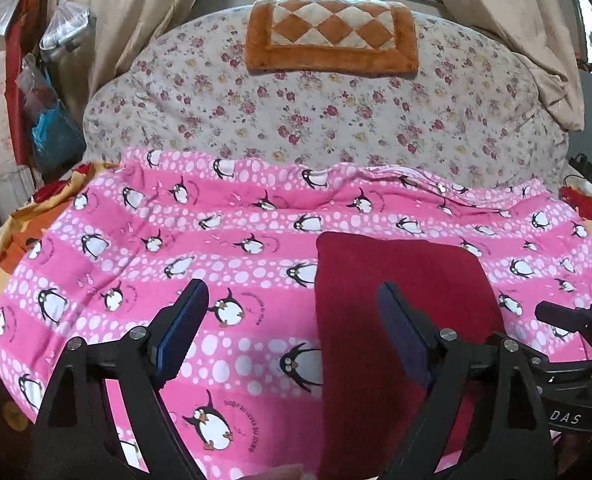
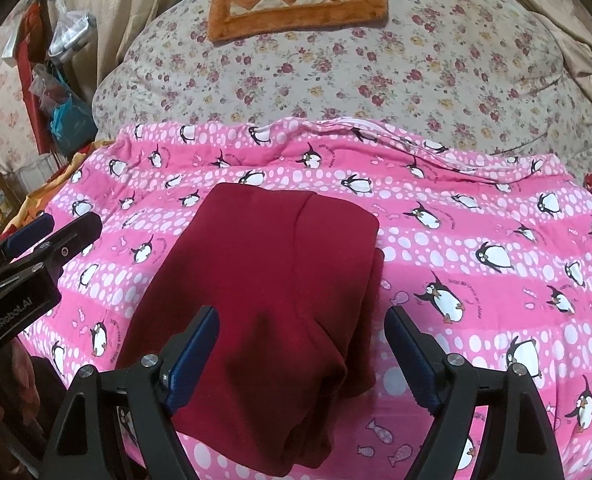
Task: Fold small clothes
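A dark red garment (image 1: 408,280) lies folded into a long rectangle on the pink penguin sheet (image 1: 135,240). My left gripper (image 1: 291,292) hovers open over the garment's left edge. Its right finger is above the red cloth and its left finger above the sheet, and nothing is gripped. In the right wrist view the garment (image 2: 279,256) shows a folded layer along its right side. My right gripper (image 2: 302,314) stands open above its near end, with the pads clear of the cloth. The left gripper (image 2: 55,232) shows at that view's left edge, and the right gripper (image 1: 556,316) at the left wrist view's right edge.
Behind the pink sheet (image 2: 476,220) a floral quilt (image 1: 316,120) is heaped up, with an orange checkered cushion (image 1: 332,36) on top. Beige curtains (image 1: 135,8) and a window stand behind. Plastic bags (image 1: 51,120) hang at the far left. An orange-red blanket (image 1: 7,240) shows beside the sheet.
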Available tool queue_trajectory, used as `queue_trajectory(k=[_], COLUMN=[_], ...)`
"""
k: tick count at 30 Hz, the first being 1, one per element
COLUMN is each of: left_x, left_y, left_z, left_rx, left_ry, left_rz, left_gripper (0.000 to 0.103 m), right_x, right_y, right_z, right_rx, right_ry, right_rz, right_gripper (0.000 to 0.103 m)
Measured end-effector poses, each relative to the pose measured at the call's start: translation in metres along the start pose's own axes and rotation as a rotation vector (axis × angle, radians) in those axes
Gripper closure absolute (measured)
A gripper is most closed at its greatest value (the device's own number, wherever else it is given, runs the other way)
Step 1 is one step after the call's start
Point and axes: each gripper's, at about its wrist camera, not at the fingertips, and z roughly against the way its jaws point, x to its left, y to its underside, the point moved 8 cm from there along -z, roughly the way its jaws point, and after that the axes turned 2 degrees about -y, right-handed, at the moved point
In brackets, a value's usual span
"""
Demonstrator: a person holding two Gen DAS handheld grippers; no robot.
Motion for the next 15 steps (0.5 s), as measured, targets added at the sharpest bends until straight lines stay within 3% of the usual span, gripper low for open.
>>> queue_trajectory(k=[15], left_x=[-0.0077], left_y=[0.0081], left_z=[-0.0084], left_rx=[0.046], left_ry=[-0.01], left_rz=[-0.026], left_gripper=[0.017], right_x=[0.005], right_y=[-0.0018], right_z=[-0.0002], right_rx=[-0.009], right_ry=[-0.002], right_rz=[0.005], right_gripper=[0.02])
